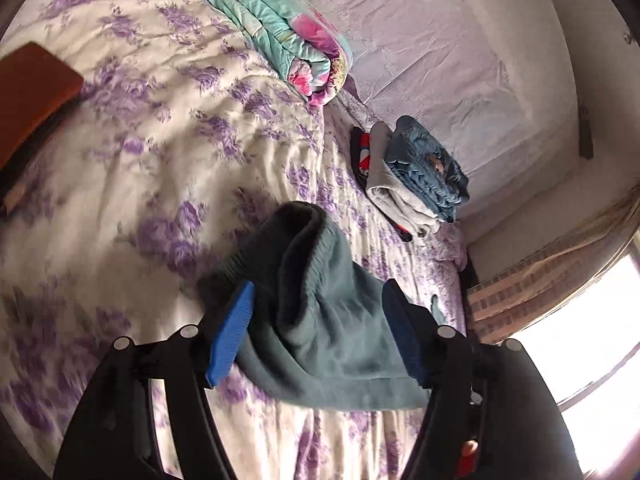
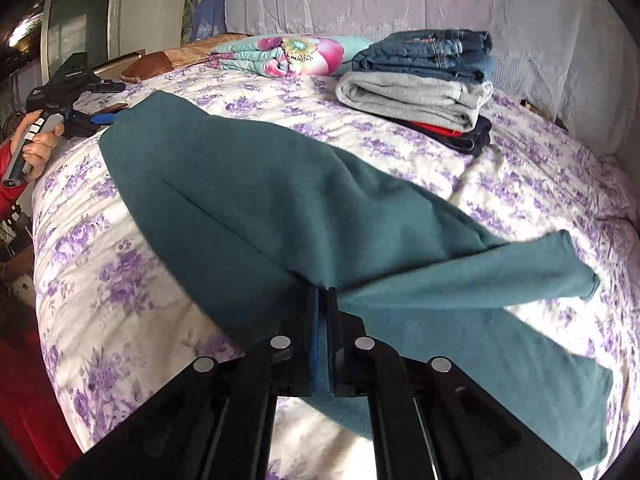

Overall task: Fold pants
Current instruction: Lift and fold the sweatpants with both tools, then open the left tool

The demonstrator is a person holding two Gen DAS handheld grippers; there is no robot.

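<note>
Teal pants (image 2: 260,208) lie spread across the floral bedspread (image 2: 100,280), with the legs trailing to the right. My right gripper (image 2: 323,292) is shut on a fold of the teal cloth near the front edge of the bed. In the left wrist view the bunched waist end of the pants (image 1: 320,312) sits between the blue pads (image 1: 230,336) of my left gripper (image 1: 320,320). Its jaws stand wide and the left pad's face is bare. In the right wrist view the left gripper (image 2: 110,117), held by a hand (image 2: 40,148), is at the far left end of the pants.
A stack of folded clothes (image 2: 424,84), jeans on top, sits at the back of the bed near the wall. Beside it lies a folded floral quilt (image 2: 288,56). A brown wooden piece (image 1: 32,88) is at the bed's left edge. A bright window (image 1: 592,340) is on the right.
</note>
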